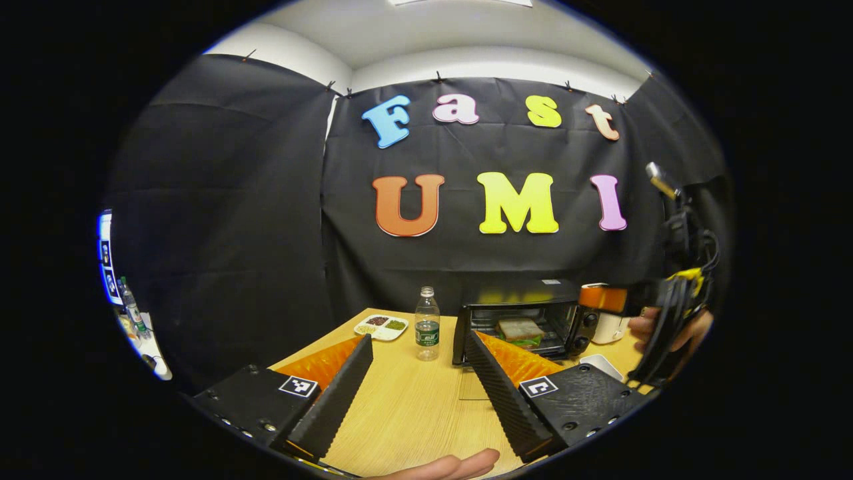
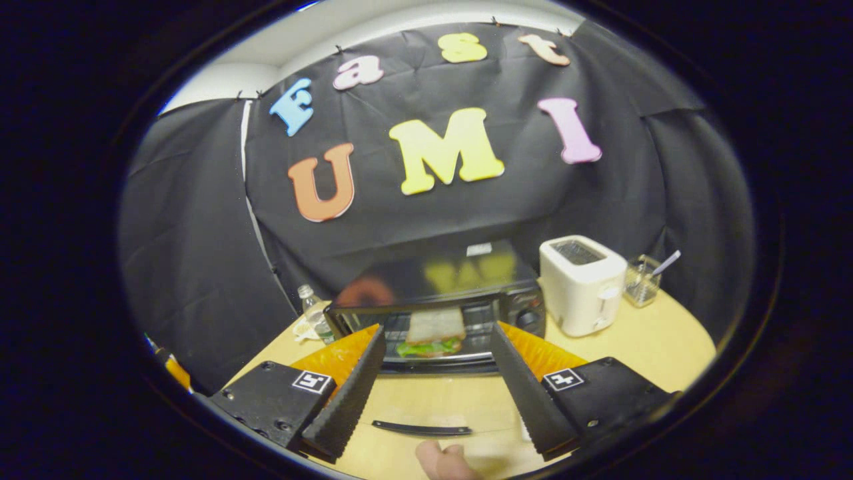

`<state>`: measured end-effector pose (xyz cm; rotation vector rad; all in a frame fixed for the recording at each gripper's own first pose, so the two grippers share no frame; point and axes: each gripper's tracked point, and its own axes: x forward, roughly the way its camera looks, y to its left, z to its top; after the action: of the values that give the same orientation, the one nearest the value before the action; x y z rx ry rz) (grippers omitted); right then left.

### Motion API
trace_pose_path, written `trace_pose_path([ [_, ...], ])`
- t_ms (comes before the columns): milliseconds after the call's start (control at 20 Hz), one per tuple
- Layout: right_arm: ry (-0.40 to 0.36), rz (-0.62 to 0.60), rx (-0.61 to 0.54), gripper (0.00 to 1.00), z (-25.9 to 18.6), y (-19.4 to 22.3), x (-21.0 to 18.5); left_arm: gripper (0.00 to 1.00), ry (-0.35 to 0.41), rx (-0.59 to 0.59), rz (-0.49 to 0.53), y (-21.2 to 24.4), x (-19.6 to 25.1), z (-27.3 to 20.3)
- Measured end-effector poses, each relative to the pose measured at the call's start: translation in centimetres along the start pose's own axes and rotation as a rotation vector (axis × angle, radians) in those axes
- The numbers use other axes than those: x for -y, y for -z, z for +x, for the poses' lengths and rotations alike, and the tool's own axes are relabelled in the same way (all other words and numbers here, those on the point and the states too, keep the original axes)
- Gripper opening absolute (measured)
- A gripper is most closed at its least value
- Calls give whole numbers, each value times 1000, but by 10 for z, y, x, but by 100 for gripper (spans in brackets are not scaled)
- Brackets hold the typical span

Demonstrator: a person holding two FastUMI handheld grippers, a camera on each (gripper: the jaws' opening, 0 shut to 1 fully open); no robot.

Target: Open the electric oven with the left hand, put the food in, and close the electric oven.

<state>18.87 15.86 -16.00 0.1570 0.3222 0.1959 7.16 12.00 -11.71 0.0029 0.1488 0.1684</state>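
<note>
Sandwich (image 1: pixel 520 330) already lies on the oven (image 1: pixel 520 320) rack toward the tabletop's far edge in my left gripper view, where my left gripper (image 1: pixel 420 400) is spread wide, empty; one bottle (image 1: pixel 426 323), one snack tray (image 1: pixel 380 327). In my right gripper view, my right gripper (image 2: pixel 436 393) gapes empty above the lowered glass door (image 2: pixel 426 417), one toaster (image 2: pixel 581 283) and one glass (image 2: pixel 641 280) beyond. Risk, I judge: lifting the door crookedly could slip it or shove the oven.
</note>
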Motion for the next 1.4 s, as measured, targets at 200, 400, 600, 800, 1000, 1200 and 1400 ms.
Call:
trace_pose_path([
  [200,102,-71,116,100,-56,-49,49,94,59,-63,-6,20,35,16],
  [400,170,-83,175,89,-98,-77,91,94,139,-123,-5,52,80,39],
  [600,206,-110,253,100,-141,-104,129,94,214,-265,9,113,121,57],
  [800,233,-120,297,100,-176,-114,156,95,243,-396,45,164,150,61],
  [1000,221,-99,318,89,-192,-116,171,95,278,-482,68,195,173,57],
  [1200,226,-119,337,89,-194,-118,180,95,307,-577,47,220,190,55],
  [1400,169,-113,307,100,-185,-108,175,95,288,-640,47,236,192,63],
])
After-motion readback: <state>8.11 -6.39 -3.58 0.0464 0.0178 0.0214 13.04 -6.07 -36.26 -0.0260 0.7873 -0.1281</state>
